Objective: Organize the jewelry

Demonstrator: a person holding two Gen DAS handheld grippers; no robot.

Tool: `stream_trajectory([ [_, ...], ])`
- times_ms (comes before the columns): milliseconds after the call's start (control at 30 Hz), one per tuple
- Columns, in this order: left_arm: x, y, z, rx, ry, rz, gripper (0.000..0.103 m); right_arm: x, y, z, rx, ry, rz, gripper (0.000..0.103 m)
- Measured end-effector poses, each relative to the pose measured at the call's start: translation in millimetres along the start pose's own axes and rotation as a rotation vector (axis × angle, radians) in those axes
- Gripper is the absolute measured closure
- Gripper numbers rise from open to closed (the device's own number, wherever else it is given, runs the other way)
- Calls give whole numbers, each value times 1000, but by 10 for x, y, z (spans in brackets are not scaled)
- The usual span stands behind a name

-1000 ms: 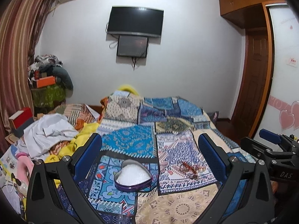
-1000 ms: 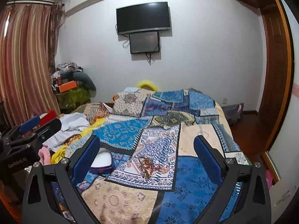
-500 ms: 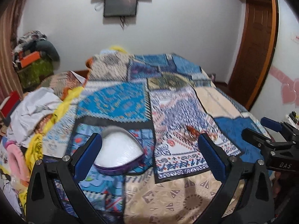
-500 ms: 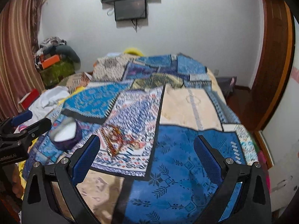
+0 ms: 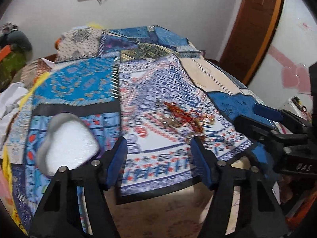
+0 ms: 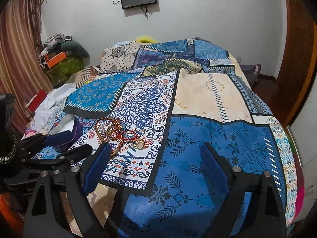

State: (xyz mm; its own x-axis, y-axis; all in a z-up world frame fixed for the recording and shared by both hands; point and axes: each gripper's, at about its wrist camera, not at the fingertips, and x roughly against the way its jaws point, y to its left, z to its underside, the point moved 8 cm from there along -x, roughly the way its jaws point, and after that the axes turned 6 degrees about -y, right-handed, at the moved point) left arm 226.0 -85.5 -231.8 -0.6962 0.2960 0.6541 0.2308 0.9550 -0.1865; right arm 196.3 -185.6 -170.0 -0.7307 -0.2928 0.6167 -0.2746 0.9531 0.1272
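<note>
A pile of jewelry [image 6: 118, 133], with red bead strings, gold bangles and a ring, lies on the patchwork bedspread; it also shows blurred in the left wrist view [image 5: 182, 117]. A purple heart-shaped box [image 5: 67, 144] with a white lining sits open to its left, and shows in the right wrist view [image 6: 67, 132]. My left gripper [image 5: 158, 158] is open and empty, just short of the jewelry, with the box beside its left finger. My right gripper [image 6: 154, 166] is open and empty, to the right of the jewelry and short of it.
The patchwork bedspread [image 6: 210, 138] covers the bed. Clothes and a white cloth [image 6: 53, 103] are heaped at the bed's left edge. A wooden door [image 5: 255, 23] stands at the right. Each gripper shows in the other's view: the right one [image 5: 277, 134] and the left one [image 6: 39, 158].
Both grippers have tilted down and moved closer to the bed. The left gripper's fingers have narrowed their gap. The jewelry and box have not moved.
</note>
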Motion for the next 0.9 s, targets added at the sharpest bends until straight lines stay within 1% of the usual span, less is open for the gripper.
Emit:
stream_trajectory([
  [100, -45, -109, 16, -19, 9, 28, 39, -55, 9, 15, 6, 9, -3, 16],
  [267, -129, -190, 17, -39, 16, 32, 40, -102, -14, 29, 6, 17, -6, 16],
  [433, -203, -227, -26, -41, 14, 50, 60, -92, -70, 18, -6, 14, -5, 16],
  [500, -235, -229, -40, -38, 11, 53, 72, -78, -88, 13, -9, 10, -3, 16],
  [533, -240, -227, -41, -35, 11, 55, 75, -72, -98, 9, -10, 9, -2, 16],
  [567, -248, -221, -45, -28, 10, 58, 84, -66, -111, 6, -11, 8, -1, 17],
  [600, -254, -214, -45, -22, 11, 61, 90, -62, -115, 8, -11, 8, -2, 19],
  [633, -256, -205, -44, -17, 12, 64, 91, -61, -121, 6, -12, 9, -4, 20],
  [733, -231, -171, -38, 9, 12, 80, 91, -83, -118, 16, -11, 21, -12, 27],
  [800, -203, -147, -28, 13, 11, 74, 91, -118, -94, 30, -2, 34, -19, 35],
  [900, -143, -100, -5, 13, 9, 67, 91, -173, -34, 56, 14, 56, -35, 45],
])
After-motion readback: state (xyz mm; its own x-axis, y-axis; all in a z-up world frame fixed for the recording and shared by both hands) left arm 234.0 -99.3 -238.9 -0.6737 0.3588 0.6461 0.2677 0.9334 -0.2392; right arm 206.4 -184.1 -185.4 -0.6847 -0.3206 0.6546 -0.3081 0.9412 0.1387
